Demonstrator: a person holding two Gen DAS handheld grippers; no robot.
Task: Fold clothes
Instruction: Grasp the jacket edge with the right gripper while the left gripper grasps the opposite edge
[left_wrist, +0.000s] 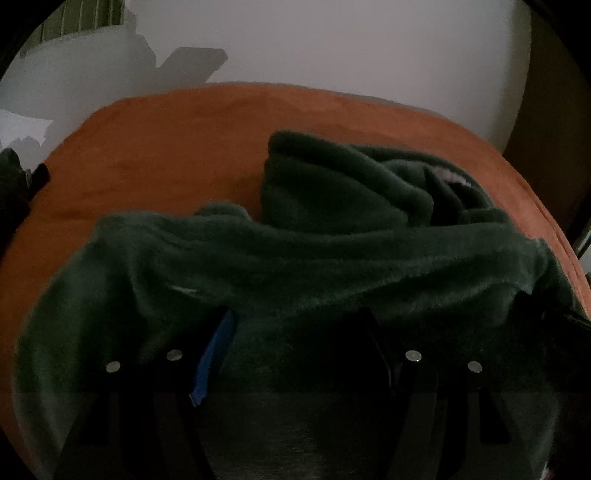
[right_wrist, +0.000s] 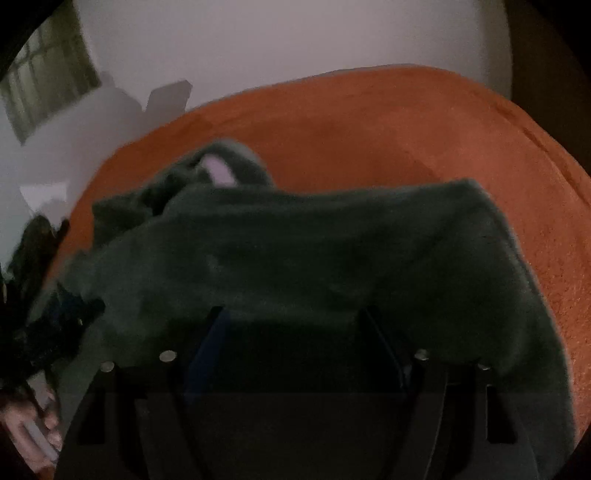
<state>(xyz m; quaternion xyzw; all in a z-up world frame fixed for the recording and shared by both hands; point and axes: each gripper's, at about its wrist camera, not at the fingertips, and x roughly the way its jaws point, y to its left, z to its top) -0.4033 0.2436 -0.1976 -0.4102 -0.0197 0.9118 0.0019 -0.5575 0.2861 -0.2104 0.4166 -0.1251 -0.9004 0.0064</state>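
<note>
The green fleece (left_wrist: 295, 258) lies bunched crosswise on the orange bed (left_wrist: 166, 147), just ahead of both tools. The left tool (left_wrist: 295, 332) and right tool (right_wrist: 291, 332) stand part open over its near edge; grip unclear.

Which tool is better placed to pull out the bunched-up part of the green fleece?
Left, probably: the bunched fleece rises just ahead of the left tool; from the right tool it sits off to one side, farther away.

A dark green fleece garment (left_wrist: 314, 258) lies crumpled and bunched, spread across the orange bed cover (left_wrist: 166, 147).
</note>
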